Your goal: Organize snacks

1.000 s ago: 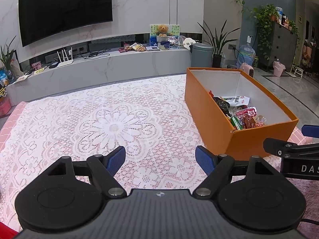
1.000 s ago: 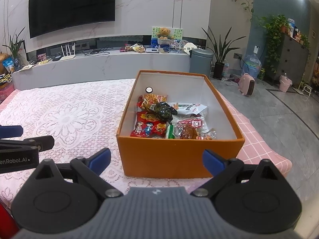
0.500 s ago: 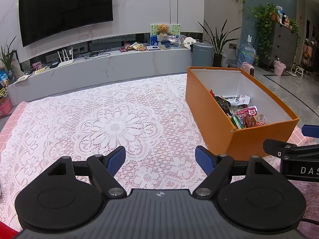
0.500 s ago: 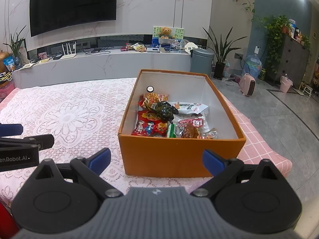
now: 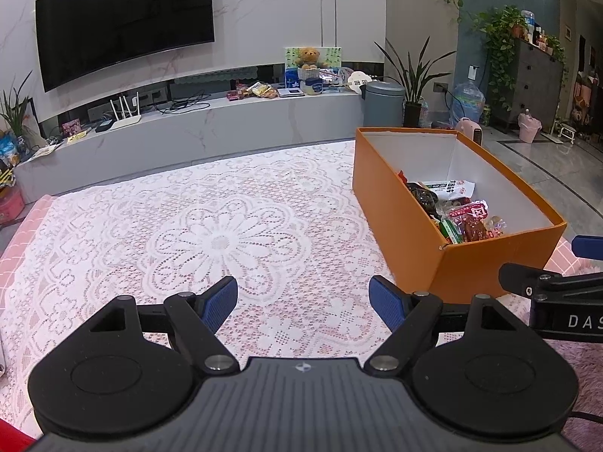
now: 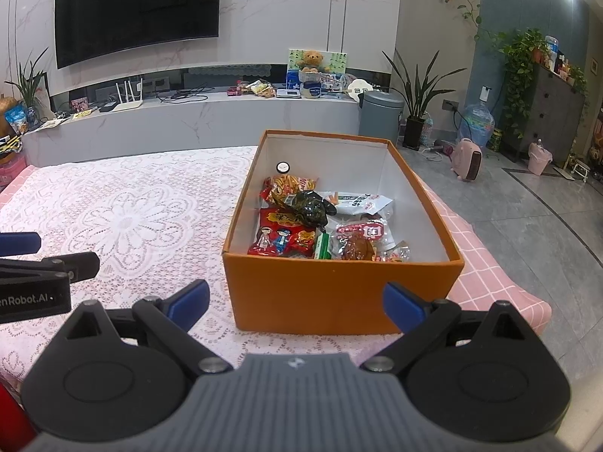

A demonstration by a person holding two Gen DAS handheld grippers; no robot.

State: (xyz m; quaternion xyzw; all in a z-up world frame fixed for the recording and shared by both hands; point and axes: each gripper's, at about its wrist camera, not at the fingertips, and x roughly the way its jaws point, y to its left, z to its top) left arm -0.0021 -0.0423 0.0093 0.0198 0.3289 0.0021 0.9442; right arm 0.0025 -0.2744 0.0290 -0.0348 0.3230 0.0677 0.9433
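Both empty, jaws spread: left gripper (image 5: 303, 303) over bare lace cloth (image 5: 211, 226), right gripper (image 6: 296, 301) facing orange box (image 6: 339, 293) at 12 o'clock. Snacks (image 6: 301, 226) sit inside. Risk: low forward reach clips box's near wall, shoving it.

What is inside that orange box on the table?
The orange box holds a heap of snack packets: a red cartoon one, a dark one, a white one. Whatever lies beneath the heap is covered.
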